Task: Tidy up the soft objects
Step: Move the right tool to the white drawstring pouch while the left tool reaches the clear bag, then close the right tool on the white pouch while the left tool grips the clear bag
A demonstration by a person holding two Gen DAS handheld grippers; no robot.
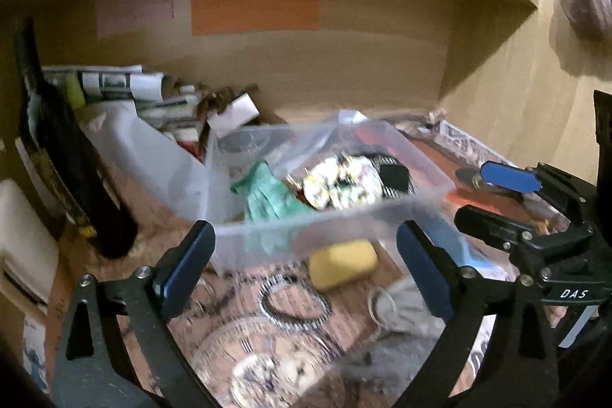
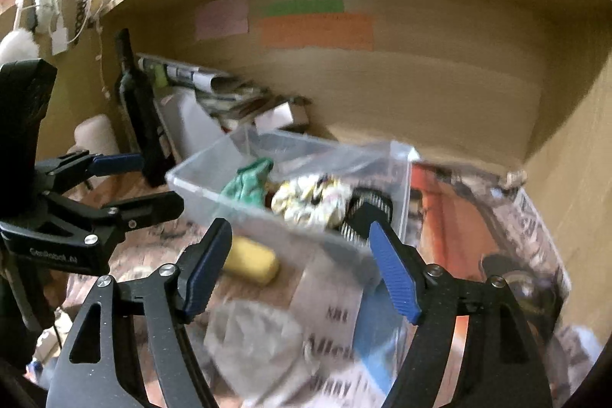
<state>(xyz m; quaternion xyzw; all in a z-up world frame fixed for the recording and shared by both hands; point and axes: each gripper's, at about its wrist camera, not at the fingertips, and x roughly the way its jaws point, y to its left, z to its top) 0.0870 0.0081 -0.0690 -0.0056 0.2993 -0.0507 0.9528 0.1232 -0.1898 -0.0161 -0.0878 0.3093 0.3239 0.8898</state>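
Observation:
A clear plastic bin [image 1: 344, 217] [image 2: 214, 194] stands on the desk and holds a green cloth [image 1: 267, 194] [image 2: 248, 184], a white patterned scrunchie [image 1: 340, 182] [image 2: 310, 197] and a black-and-white striped item [image 1: 394, 174] [image 2: 373, 203]. A yellow sponge [image 1: 342, 262] [image 2: 252, 260] lies on the desk in front of the bin. A grey cloth [image 1: 405, 308] [image 2: 252, 339] lies nearer me. My left gripper [image 1: 306, 266] is open and empty above the desk, near the sponge. My right gripper [image 2: 302, 270] is open and empty, near the bin's front wall.
A dark bottle [image 1: 65, 155] [image 2: 137, 113] stands at the left by stacked papers [image 1: 126, 83]. A wooden shelf back [image 1: 306, 71] with coloured notes closes the rear. A striped hair band [image 1: 294, 301] lies on the clock-print mat. Printed sheets [image 2: 344, 350] lie at the right.

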